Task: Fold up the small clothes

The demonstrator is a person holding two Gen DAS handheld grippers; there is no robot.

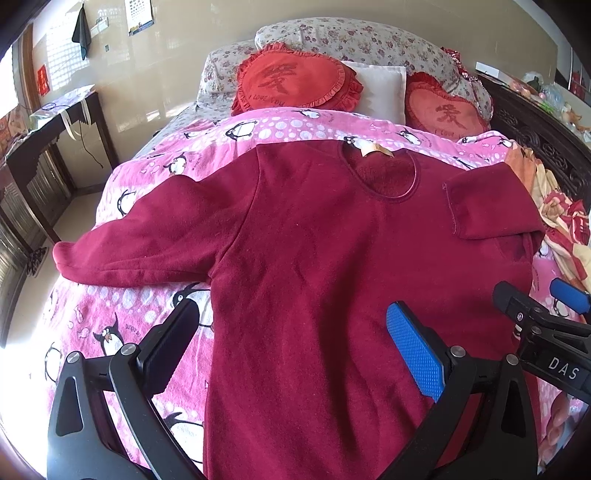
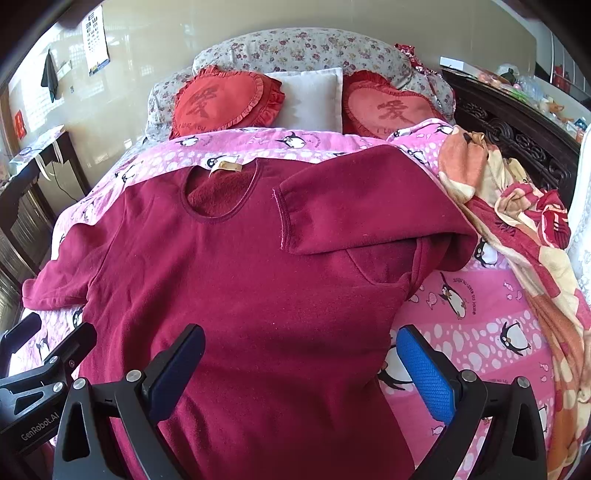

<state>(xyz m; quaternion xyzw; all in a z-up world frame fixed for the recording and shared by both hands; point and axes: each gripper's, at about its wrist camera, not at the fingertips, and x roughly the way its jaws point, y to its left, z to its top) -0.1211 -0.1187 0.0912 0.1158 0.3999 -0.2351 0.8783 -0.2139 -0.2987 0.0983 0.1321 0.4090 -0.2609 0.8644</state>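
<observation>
Our left gripper [image 1: 295, 354] and right gripper [image 2: 301, 369] both hang spread wide and empty above the dark red sweater [image 1: 314, 258], which lies flat on the penguin blanket [image 2: 480, 332] under and ahead of them. It looks soft, thick and a little limp. We think the flat left sleeve [image 1: 129, 251], ahead and left of our left gripper, is the place to pinch, near its cuff.

Glossy beige wall [image 1: 177, 66] behind bed [image 2: 461, 332]; dark wooden desk [image 1: 55, 147] left of bed, carved dark headboard [image 2: 517, 144] to its right, calendar [image 1: 138, 16] hung above, sunlight across floor [image 1: 74, 214].

Pink penguin blanket [image 1: 155, 314] on bed; two red heart cushions [image 2: 221, 99] (ruffled), white pillow [image 2: 314, 99] between.
</observation>
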